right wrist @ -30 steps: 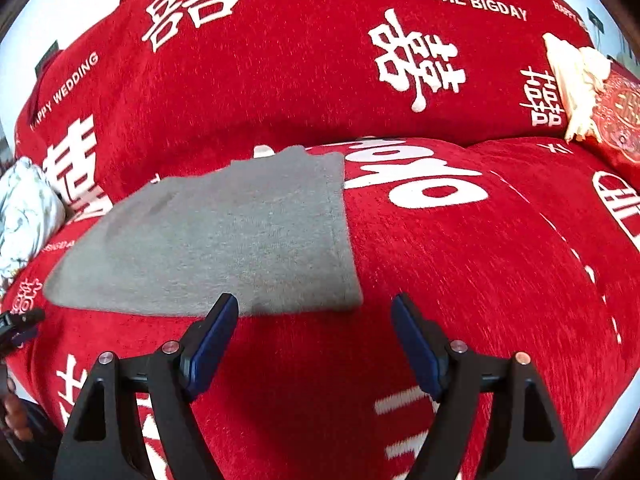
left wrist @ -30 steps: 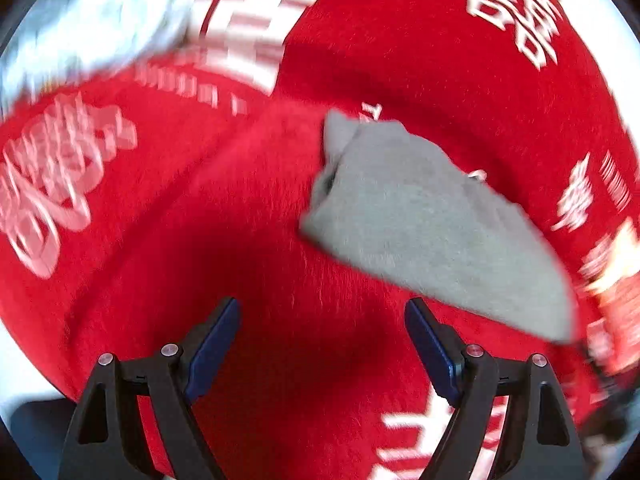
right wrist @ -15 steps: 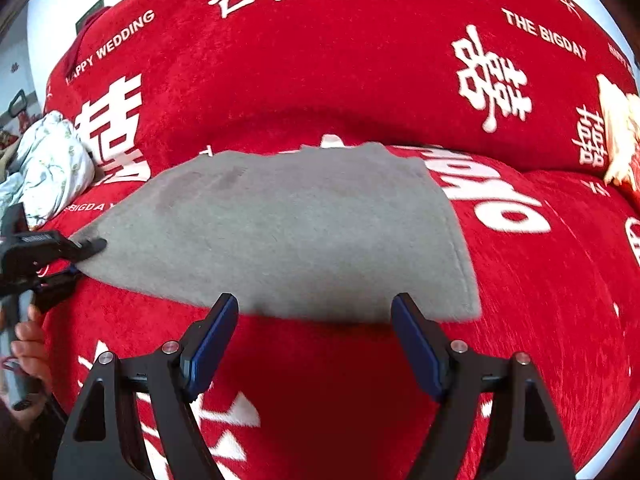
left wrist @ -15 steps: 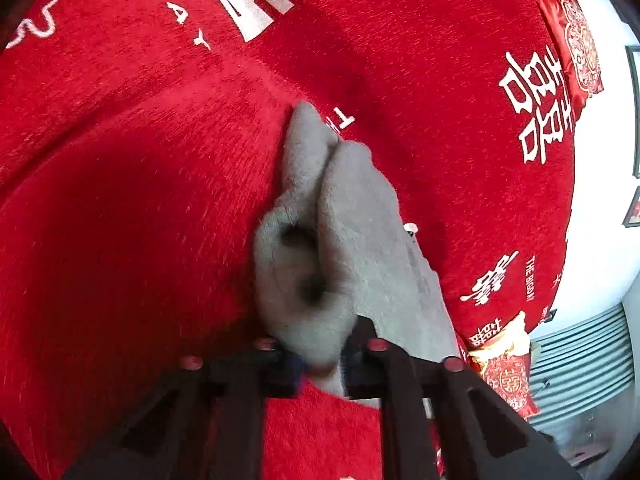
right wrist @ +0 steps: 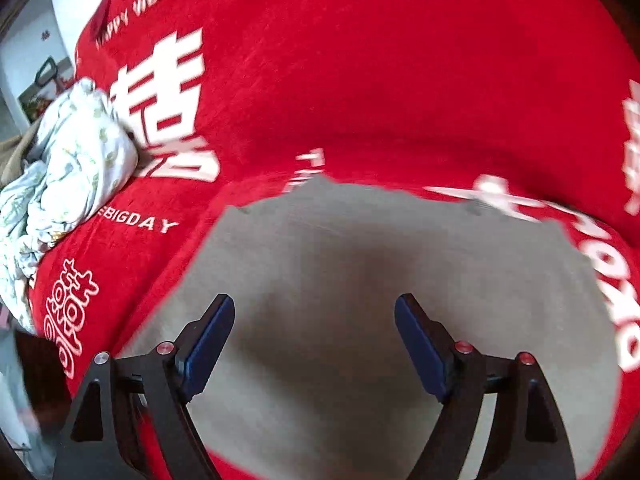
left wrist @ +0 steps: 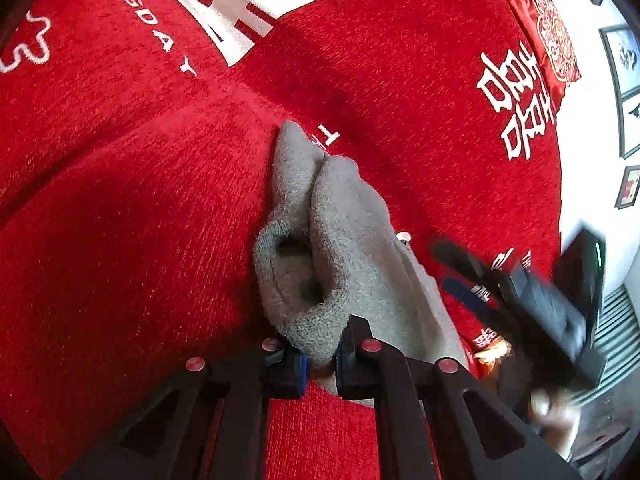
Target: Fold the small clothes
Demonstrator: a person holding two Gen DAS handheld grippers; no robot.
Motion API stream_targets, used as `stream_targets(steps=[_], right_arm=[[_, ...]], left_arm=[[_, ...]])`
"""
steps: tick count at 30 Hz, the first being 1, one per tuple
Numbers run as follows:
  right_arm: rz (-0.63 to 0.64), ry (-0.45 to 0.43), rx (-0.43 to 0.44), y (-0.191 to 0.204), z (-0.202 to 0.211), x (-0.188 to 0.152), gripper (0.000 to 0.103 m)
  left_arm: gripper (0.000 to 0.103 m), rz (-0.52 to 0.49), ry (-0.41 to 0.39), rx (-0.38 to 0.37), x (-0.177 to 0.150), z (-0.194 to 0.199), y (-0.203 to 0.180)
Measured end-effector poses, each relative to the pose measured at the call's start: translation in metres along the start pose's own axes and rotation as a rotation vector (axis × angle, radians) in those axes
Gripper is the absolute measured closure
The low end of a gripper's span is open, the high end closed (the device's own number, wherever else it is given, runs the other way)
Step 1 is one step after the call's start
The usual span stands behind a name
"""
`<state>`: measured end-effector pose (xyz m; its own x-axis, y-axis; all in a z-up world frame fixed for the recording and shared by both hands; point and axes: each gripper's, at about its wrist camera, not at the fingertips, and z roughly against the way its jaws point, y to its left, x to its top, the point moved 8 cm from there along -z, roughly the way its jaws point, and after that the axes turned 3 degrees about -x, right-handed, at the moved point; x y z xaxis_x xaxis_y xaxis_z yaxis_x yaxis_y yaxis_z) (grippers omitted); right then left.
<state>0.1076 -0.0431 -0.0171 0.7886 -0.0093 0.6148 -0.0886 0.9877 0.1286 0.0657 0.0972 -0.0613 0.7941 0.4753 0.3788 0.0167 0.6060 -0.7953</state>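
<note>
A small grey knit garment lies on a red sofa cover with white lettering. My left gripper is shut on the garment's near corner, which bunches into folds above the pads. In the right wrist view the same grey garment lies flat and fills the lower middle. My right gripper is open and empty just above it, its blue pads spread over the cloth. The right gripper also shows blurred in the left wrist view, at the garment's far side.
A crumpled white floral cloth lies at the sofa's left end. A red embroidered cushion sits at the far right corner. Framed pictures hang on the white wall beyond.
My left gripper closed on the garment's corner and still holds it. My right gripper moved forward over the garment, still open, and now appears in the left wrist view.
</note>
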Motion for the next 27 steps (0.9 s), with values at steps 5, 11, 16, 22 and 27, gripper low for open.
stream_targets(steps=[5, 11, 16, 22, 27], right_arm=[[0.075, 0.112, -0.004, 0.060, -0.067, 0.025, 0.017], [0.185, 0.234, -0.085, 0.098, -0.125, 0.030, 0.001], [0.311, 0.215, -0.198, 0.102, -0.131, 0.033, 0.030], [0.268, 0.204, -0.157, 0.081, -0.116, 0.046, 0.077], [0.092, 0.147, 0.017, 0.066, -0.097, 0.058, 0.078]], left_arm=[[0.093, -0.012, 0.009, 0.022, 0.000, -0.002, 0.000], [0.093, -0.031, 0.019, 0.043, 0.001, -0.003, -0.002], [0.093, -0.032, 0.022, 0.051, 0.004, -0.004, -0.004], [0.093, -0.106, 0.002, 0.085, 0.003, 0.001, -0.015], [0.093, -0.166, -0.016, 0.100, 0.001, 0.006, -0.027]])
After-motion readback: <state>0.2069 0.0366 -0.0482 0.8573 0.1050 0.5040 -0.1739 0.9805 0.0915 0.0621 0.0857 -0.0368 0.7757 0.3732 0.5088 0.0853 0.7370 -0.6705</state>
